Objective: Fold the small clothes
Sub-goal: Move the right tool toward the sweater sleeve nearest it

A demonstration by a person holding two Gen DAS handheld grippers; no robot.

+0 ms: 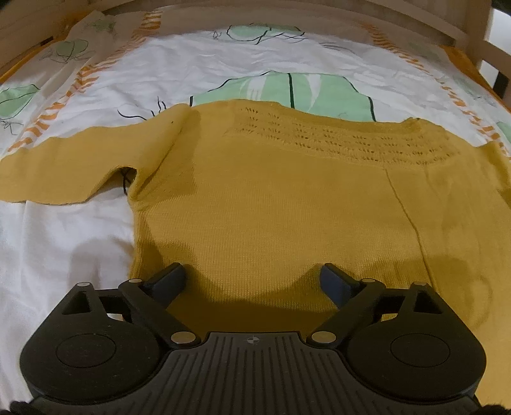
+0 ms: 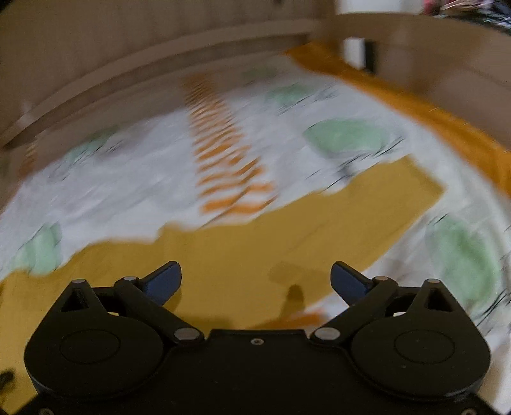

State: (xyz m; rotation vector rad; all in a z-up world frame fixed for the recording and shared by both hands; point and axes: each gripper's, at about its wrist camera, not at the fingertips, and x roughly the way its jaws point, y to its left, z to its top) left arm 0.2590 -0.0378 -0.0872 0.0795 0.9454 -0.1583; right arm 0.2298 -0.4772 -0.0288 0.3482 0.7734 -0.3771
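Left tool (image 1: 254, 281): jaws standing wide with nothing between them, hovering low over the hem side of the sweater (image 1: 287, 204), likely lining up a pinch on the lower edge.
Right tool (image 2: 255, 281): jaws likewise spread and empty (view blurred), poised above the sweater (image 2: 242, 255) where its right sleeve (image 2: 383, 194) is running out, probably heading to fold it inward.
Sweater: mustard knit, lying flat with the neckline pointing away from the tools and the left sleeve (image 1: 60, 166) stretching outward, apparently spread for folding.
Bed sheet (image 1: 198, 67): white with green and orange print, lying beneath the sweater inside a wooden frame (image 1: 319, 12).
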